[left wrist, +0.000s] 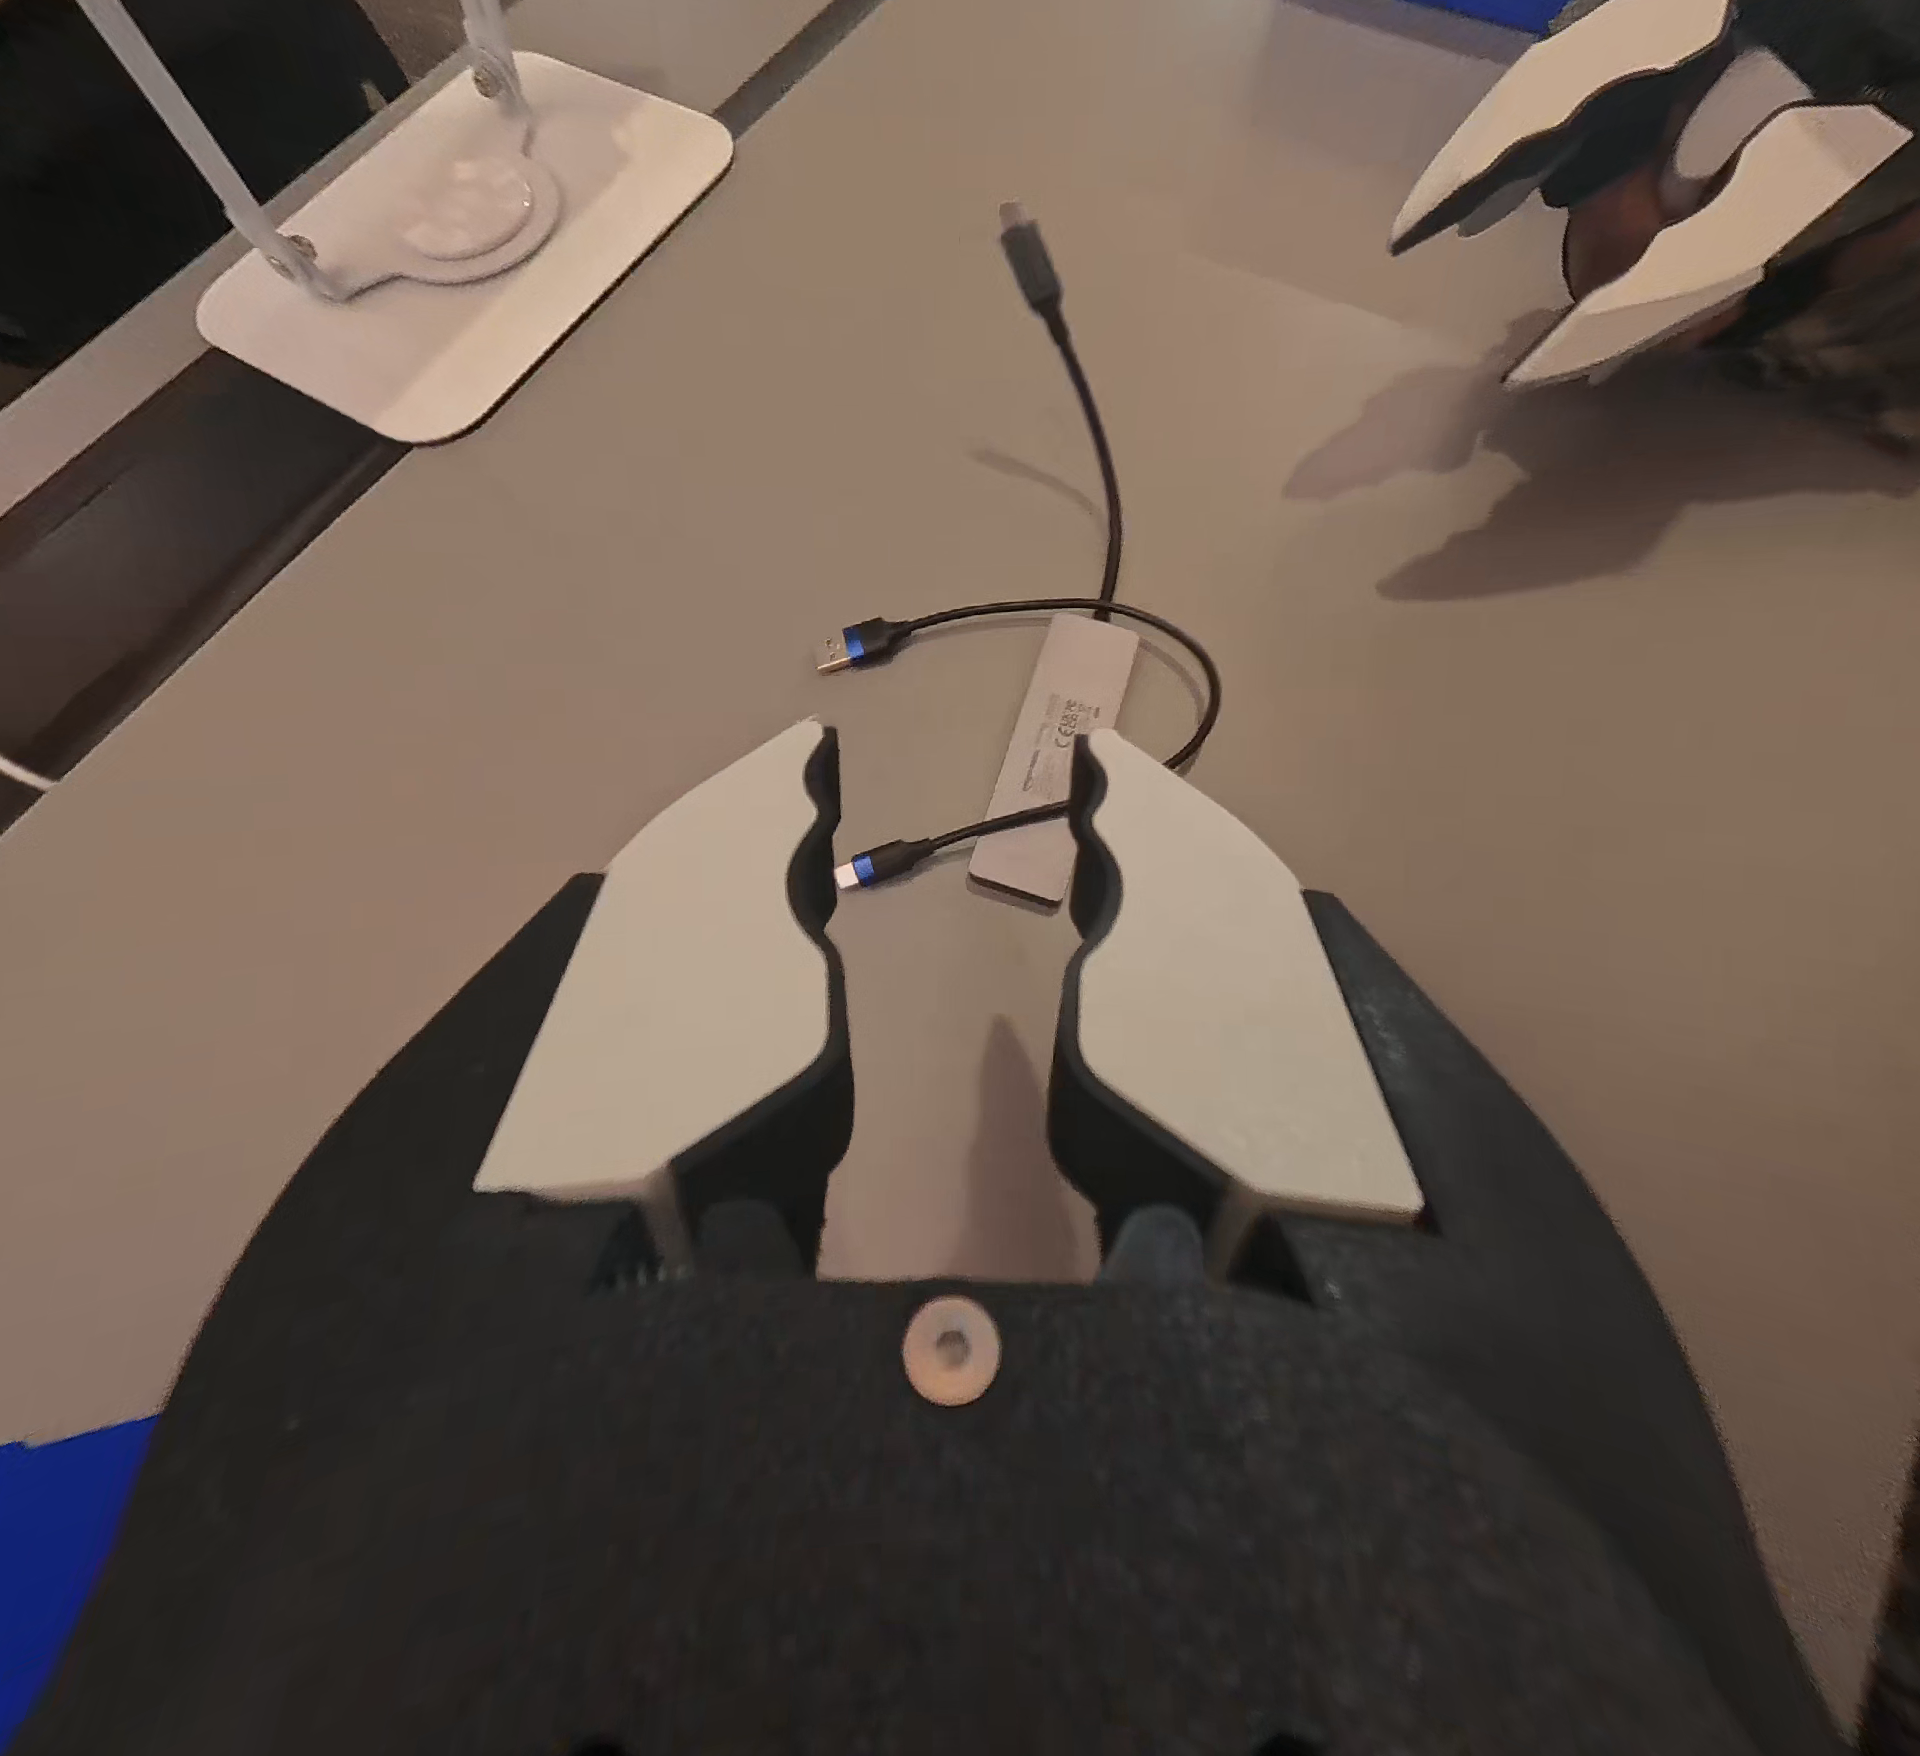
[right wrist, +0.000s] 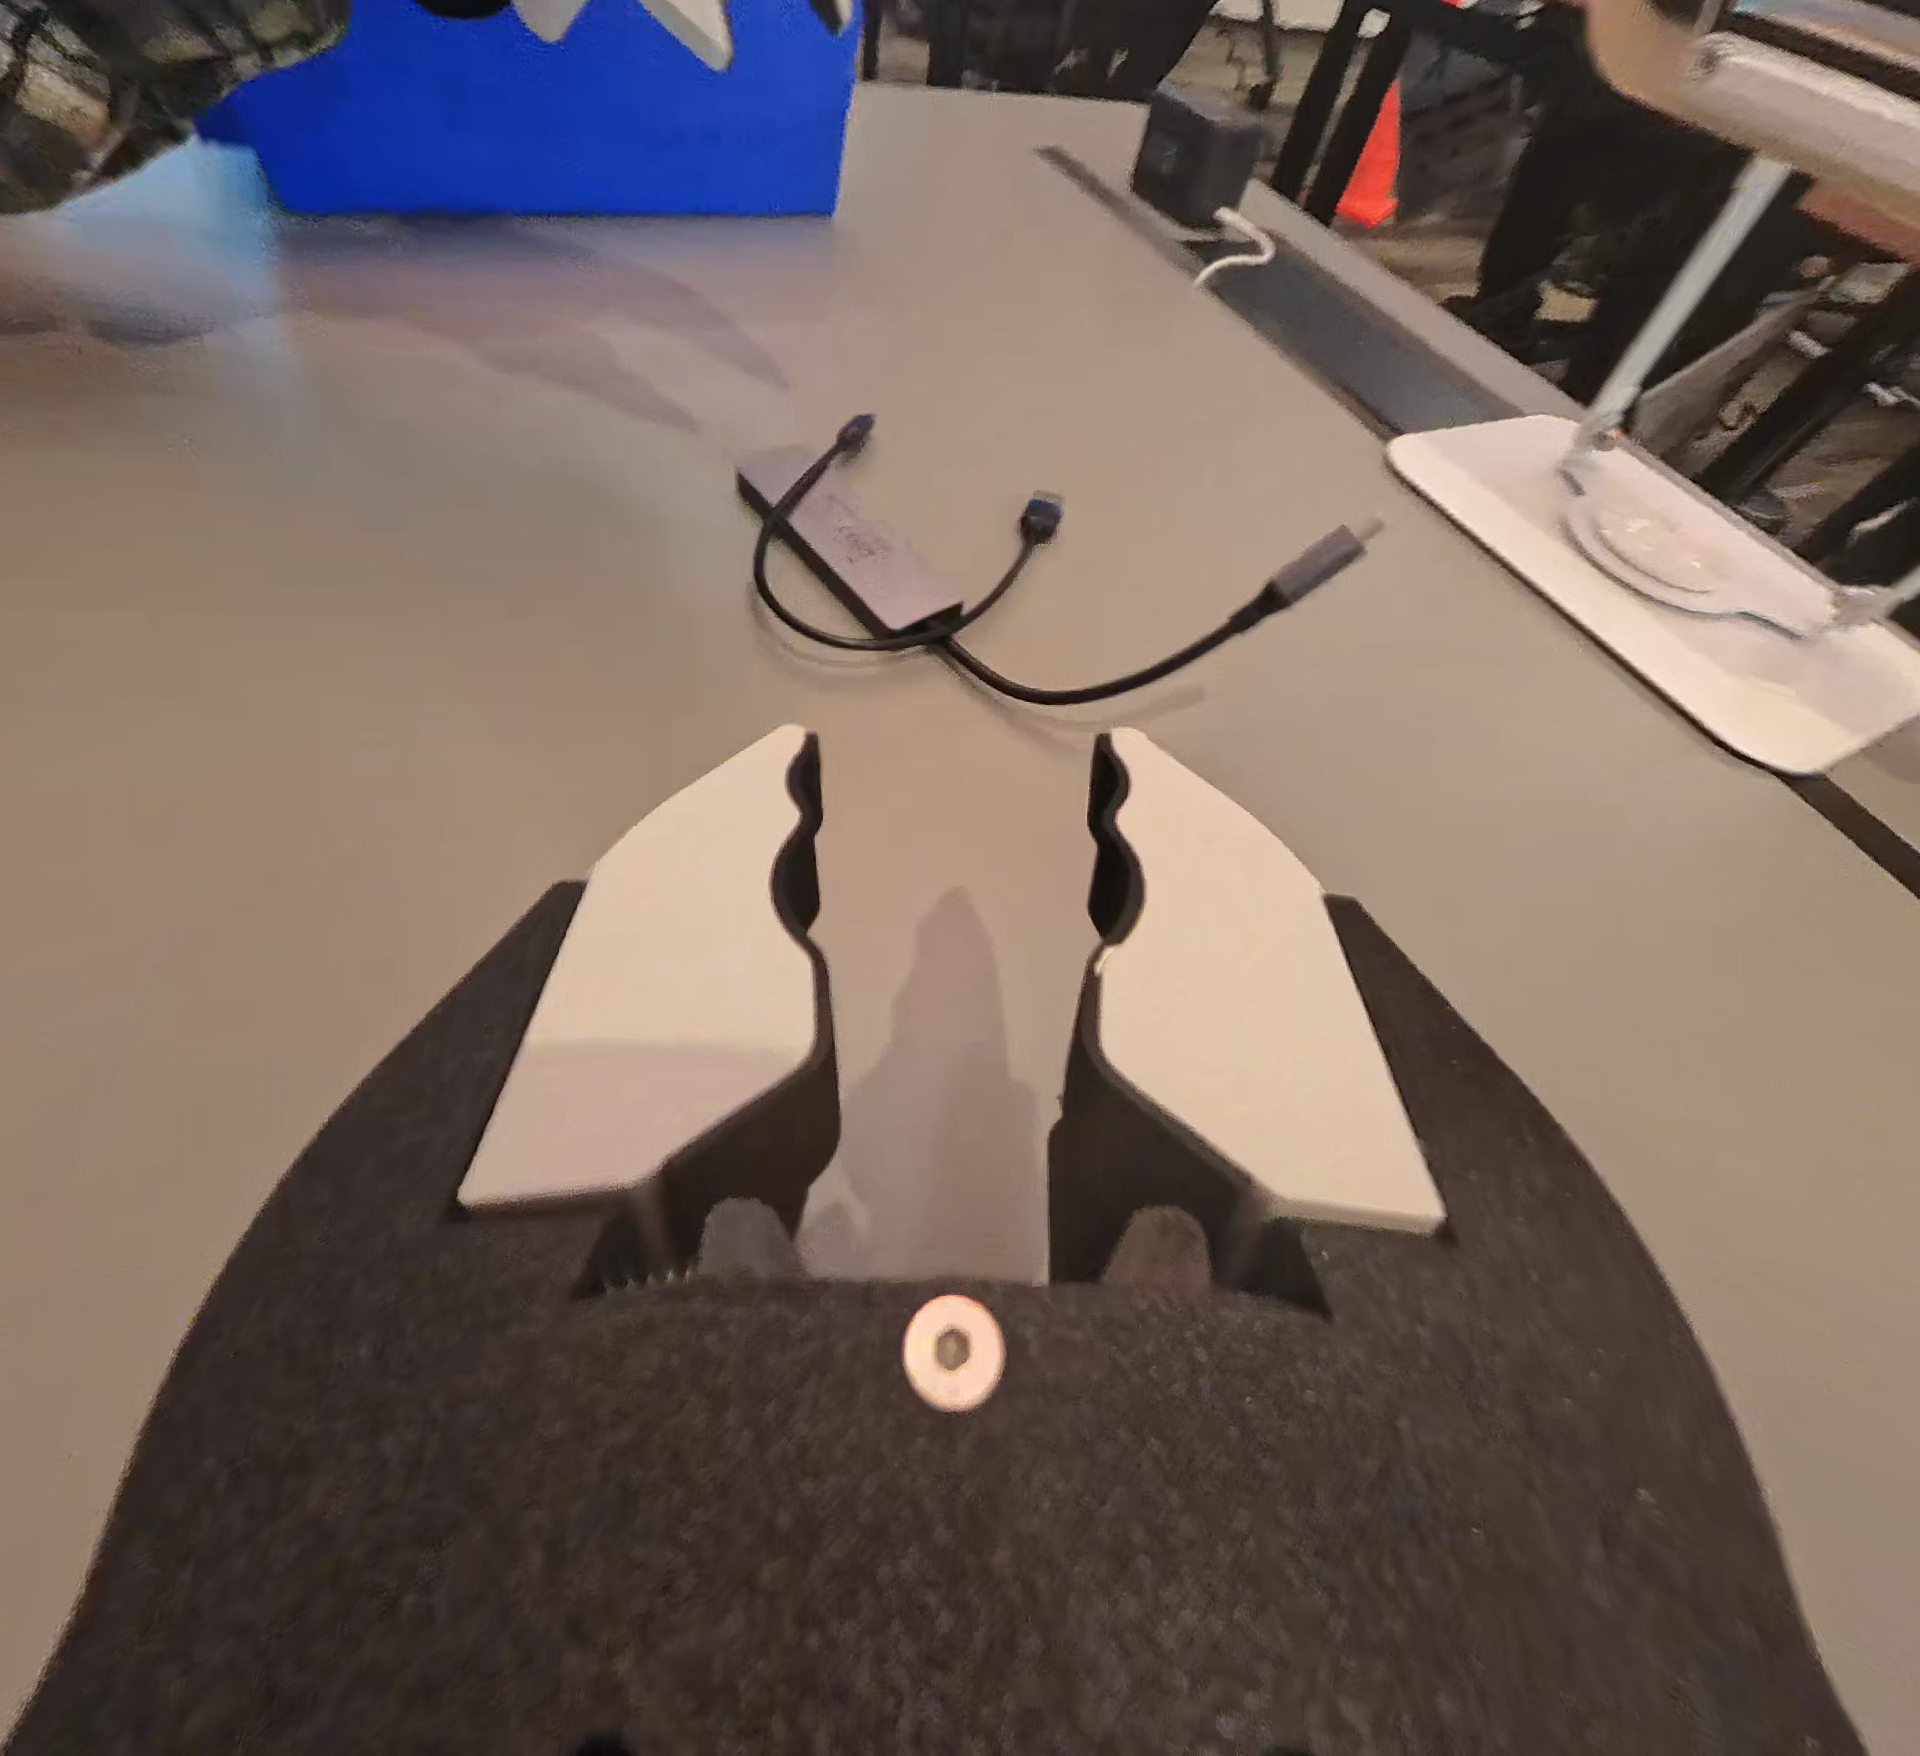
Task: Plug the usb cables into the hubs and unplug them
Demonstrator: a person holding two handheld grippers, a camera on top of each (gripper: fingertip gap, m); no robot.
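A slim grey USB hub (left wrist: 1049, 750) lies flat on the grey table (left wrist: 520, 615), with its own black lead ending in a grey plug (left wrist: 1029, 252). A short black cable with blue-ringed plugs lies loose across it: the larger plug (left wrist: 857, 650) to the left, the small plug (left wrist: 868, 870) between my left fingers. My left gripper (left wrist: 951, 740) is open above the hub's near end. My right gripper (right wrist: 951, 740) is open and empty, short of the hub (right wrist: 847, 543) and cable (right wrist: 1039, 517). Neither plug sits in the hub.
A white stand base (left wrist: 468, 241) with metal legs sits at the table's far edge; it also shows in the right wrist view (right wrist: 1662, 584). A blue bin (right wrist: 551, 117) stands behind. A small black box (right wrist: 1195, 148) sits by a cable slot. The right gripper (left wrist: 1652, 179) shows at upper right.
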